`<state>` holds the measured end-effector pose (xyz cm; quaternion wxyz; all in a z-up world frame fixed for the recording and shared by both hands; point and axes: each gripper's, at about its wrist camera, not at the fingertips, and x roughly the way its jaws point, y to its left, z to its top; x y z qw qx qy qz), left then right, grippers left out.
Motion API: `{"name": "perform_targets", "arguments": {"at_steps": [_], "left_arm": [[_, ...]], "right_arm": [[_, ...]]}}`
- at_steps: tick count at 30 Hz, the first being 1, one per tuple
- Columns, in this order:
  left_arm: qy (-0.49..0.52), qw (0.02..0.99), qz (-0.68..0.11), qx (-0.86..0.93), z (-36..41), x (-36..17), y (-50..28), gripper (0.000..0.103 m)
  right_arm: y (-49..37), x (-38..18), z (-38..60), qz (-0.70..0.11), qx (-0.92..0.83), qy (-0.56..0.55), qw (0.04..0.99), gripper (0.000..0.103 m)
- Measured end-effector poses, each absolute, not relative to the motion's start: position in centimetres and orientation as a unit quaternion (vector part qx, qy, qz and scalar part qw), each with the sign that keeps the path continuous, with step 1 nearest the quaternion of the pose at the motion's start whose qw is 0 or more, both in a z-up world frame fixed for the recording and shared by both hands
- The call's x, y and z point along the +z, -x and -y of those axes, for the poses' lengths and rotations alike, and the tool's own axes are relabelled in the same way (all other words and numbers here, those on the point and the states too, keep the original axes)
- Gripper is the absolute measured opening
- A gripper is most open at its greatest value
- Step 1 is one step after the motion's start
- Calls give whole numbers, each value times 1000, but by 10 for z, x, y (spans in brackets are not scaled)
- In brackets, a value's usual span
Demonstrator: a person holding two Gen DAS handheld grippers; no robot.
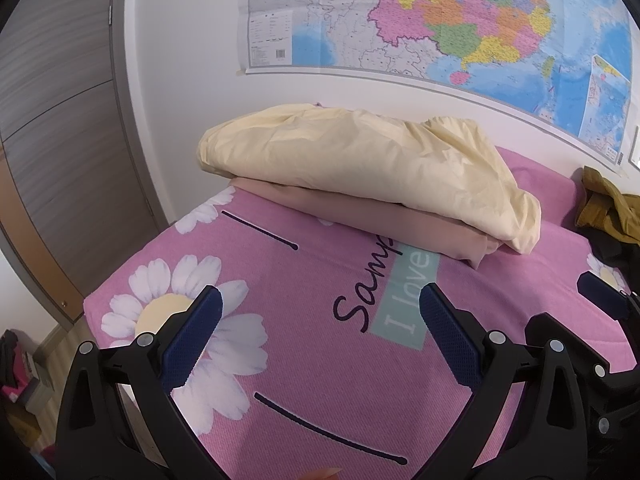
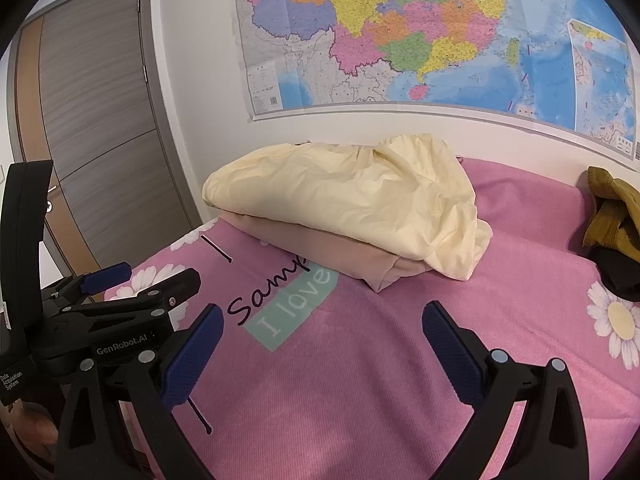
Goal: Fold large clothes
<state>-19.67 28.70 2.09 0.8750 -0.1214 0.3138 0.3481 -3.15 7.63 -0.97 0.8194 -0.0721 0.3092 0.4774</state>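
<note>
A folded cream-yellow cloth (image 1: 360, 164) lies on top of a folded beige-pink cloth (image 1: 360, 216) at the far side of the pink flowered bed (image 1: 320, 360). The stack also shows in the right wrist view, cream cloth (image 2: 348, 196) over beige cloth (image 2: 340, 252). My left gripper (image 1: 320, 300) is open and empty, held above the bed short of the stack. My right gripper (image 2: 322, 320) is open and empty, also short of the stack. The left gripper's body shows at the left of the right wrist view (image 2: 120, 304).
A crumpled mustard-yellow garment (image 2: 612, 216) and a dark item (image 2: 616, 272) lie at the bed's far right. A large wall map (image 2: 400, 32) hangs behind the bed. A grey door (image 2: 100, 120) stands to the left. The bed's left edge drops to the floor (image 1: 32, 392).
</note>
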Motion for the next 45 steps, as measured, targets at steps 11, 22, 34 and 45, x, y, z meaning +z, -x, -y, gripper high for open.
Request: {"name": "perform_targets", "arguments": {"at_steps": [11, 22, 34, 45], "left_arm": [[121, 875, -315, 348, -286, 20, 197, 98], [119, 874, -318, 347, -286, 18, 195, 98], [120, 875, -318, 345, -287, 17, 195, 98], [119, 875, -320, 343, -289, 17, 193, 98]], "right_arm": [[31, -11, -77, -312, 478, 72, 818, 97], [32, -12, -79, -316, 477, 71, 817, 97], [32, -12, -81, -315, 473, 71, 819, 97], [32, -13, -82, -316, 475, 70, 818, 97]]}}
